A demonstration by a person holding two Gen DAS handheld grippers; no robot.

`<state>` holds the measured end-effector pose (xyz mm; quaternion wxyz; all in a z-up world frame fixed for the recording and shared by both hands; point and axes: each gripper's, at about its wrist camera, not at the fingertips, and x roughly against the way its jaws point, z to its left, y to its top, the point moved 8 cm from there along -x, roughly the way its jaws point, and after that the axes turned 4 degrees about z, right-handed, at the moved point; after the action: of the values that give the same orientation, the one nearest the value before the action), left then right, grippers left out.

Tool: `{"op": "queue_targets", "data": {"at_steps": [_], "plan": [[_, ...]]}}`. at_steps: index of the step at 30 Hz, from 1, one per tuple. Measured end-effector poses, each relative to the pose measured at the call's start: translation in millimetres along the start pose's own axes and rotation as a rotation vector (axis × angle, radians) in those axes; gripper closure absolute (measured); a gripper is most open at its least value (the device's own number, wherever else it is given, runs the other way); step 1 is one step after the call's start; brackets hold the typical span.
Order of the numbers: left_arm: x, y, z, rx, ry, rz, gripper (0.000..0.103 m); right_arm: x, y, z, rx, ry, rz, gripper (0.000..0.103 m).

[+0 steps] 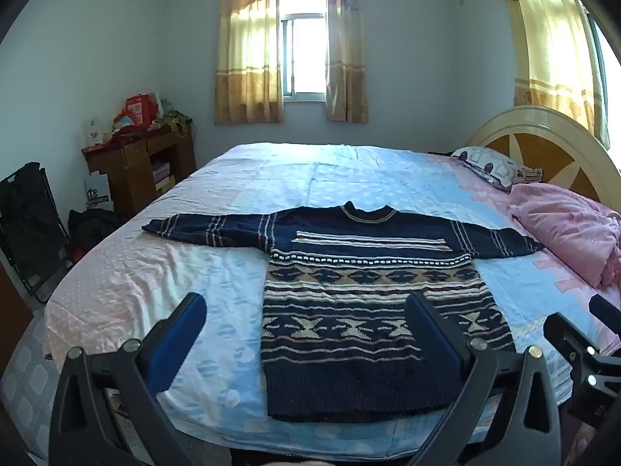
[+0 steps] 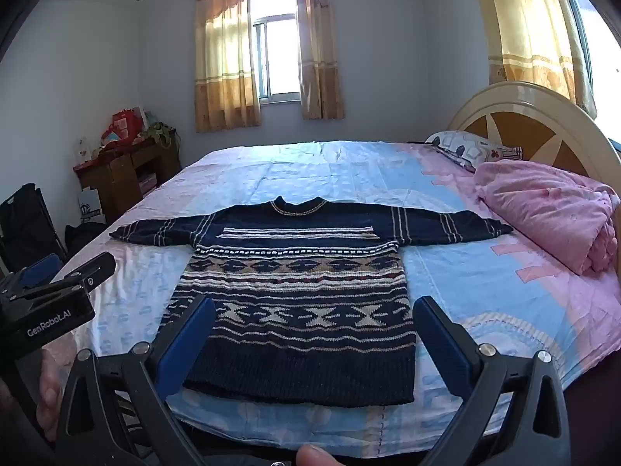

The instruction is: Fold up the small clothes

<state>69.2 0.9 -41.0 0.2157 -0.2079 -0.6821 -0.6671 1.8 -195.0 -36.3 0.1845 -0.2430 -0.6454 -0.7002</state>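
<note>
Sunlit curtained window [image 1: 304, 44], pale walls, bed [image 1: 388, 171]

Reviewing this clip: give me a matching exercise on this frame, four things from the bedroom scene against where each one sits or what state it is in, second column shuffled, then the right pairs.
Column one:
1. sweater
2. pink quilt
3. patterned pillow
4. wooden desk

Column two:
A. against the wall left of the bed, cluttered on top
B. bunched up near the headboard, on the bed's right side
C. spread flat, sleeves stretched out to both sides
D. lying at the headboard, beyond the quilt

Pairs: 1-C, 2-B, 3-D, 4-A
</note>
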Motion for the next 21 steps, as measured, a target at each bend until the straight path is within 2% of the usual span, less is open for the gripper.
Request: {"op": "queue_targets", "data": {"at_steps": [2, 21], "plan": [[1.2, 1.4, -0.5, -0.016, 0.005, -0.023, 0.000, 0.0, 0.4, -0.3, -0.003, -0.001, 0.002, 0.001], [-1.5, -0.4, -4.0, -0.015, -0.015, -0.015, 0.000, -5.0, -4.0, -1.3, -0.004, -0.002, 0.011, 0.001]]}}
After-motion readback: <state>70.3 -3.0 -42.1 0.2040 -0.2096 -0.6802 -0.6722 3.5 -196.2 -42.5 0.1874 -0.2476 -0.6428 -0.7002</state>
